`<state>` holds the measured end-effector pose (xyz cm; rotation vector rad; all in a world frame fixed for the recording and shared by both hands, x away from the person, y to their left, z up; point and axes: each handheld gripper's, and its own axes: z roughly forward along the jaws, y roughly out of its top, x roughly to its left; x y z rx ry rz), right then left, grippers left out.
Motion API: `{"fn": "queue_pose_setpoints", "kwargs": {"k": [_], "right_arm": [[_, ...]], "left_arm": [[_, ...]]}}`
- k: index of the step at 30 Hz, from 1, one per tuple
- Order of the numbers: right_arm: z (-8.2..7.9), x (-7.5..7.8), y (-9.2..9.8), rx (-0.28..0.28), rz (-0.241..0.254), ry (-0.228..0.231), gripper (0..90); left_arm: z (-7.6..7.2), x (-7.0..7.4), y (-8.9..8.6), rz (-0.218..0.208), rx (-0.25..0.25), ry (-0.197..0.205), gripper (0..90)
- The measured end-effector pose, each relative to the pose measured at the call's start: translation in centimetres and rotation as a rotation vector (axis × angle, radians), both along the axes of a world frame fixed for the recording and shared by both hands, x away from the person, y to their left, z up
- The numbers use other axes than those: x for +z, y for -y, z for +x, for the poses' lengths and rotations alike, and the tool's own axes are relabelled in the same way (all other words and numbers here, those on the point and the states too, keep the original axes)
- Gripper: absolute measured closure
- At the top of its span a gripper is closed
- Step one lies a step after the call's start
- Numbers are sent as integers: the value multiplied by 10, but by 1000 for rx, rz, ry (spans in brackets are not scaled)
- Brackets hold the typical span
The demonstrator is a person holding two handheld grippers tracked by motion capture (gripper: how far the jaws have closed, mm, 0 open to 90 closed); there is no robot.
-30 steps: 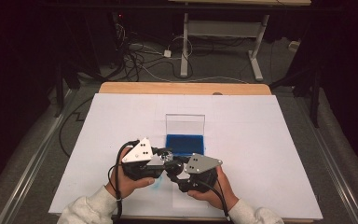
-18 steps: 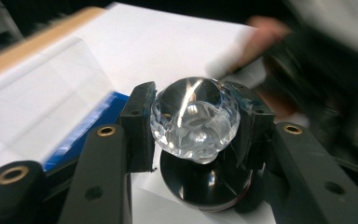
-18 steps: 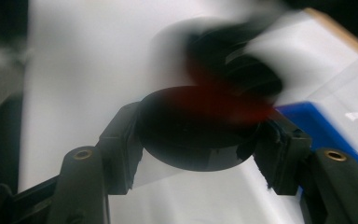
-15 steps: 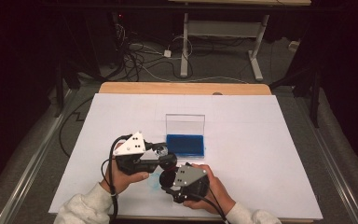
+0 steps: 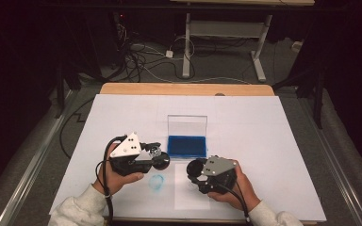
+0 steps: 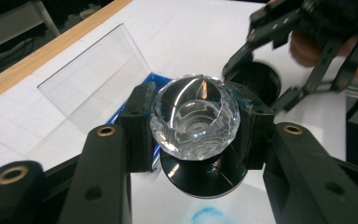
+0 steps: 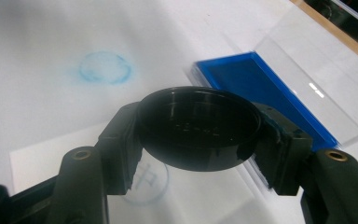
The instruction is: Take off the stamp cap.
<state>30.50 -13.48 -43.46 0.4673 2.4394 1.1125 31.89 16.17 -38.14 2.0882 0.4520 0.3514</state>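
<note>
My left gripper (image 5: pixel 156 158) is shut on a stamp with a clear faceted knob (image 6: pixel 195 116) and a round black base (image 6: pixel 200 175), held above the white table cover. My right gripper (image 5: pixel 194 172), a short way to its right, is shut on a round black cap (image 7: pixel 198 126), hollow side up. From the left gripper view that cap (image 6: pixel 256 81) sits between the other gripper's jaws, apart from the stamp. Just behind both grippers lies a blue ink pad (image 5: pixel 186 146) in a clear case whose lid (image 5: pixel 187 125) stands upright.
A blue ink smudge (image 5: pixel 156 182) marks the white table cover (image 5: pixel 273 141) between the hands. A small white paper sheet (image 5: pixel 191 195) near the front edge carries a faint round stamp print (image 7: pixel 149 182). Cables and a desk frame lie on the floor beyond.
The two grippers were joined at the centre a second ago. The right gripper has since pulled away to the right with the black cap, leaving the stamp in the left gripper.
</note>
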Motion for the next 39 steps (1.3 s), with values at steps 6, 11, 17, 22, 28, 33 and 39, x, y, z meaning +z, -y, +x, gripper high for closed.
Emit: {"fn": "queue_pose_setpoints", "kwargs": {"k": [6, 11, 17, 22, 28, 33, 39], "right_arm": [[-2, 4, 26, -71, 16, 14, 387], [-3, 7, 43, -121, 25, 25, 387], [-4, 11, 65, -188, 45, 50, 387], [-5, 12, 80, -229, 56, 66, 387], [-6, 15, 94, -261, 76, 77, 387], [-5, 16, 104, -291, 79, 84, 387], [-5, 19, 119, -330, 93, 87, 386]], "left_arm": [[0, -2, 0, 19, 12, 3, 550], [1, -3, 1, 45, 31, 9, 550], [2, -5, 0, 59, 46, 13, 549], [3, -6, 0, 74, 56, 20, 549], [3, -7, 1, 92, 71, 25, 549], [4, -9, 2, 115, 75, 32, 549], [6, -11, 2, 118, 78, 29, 549]]}}
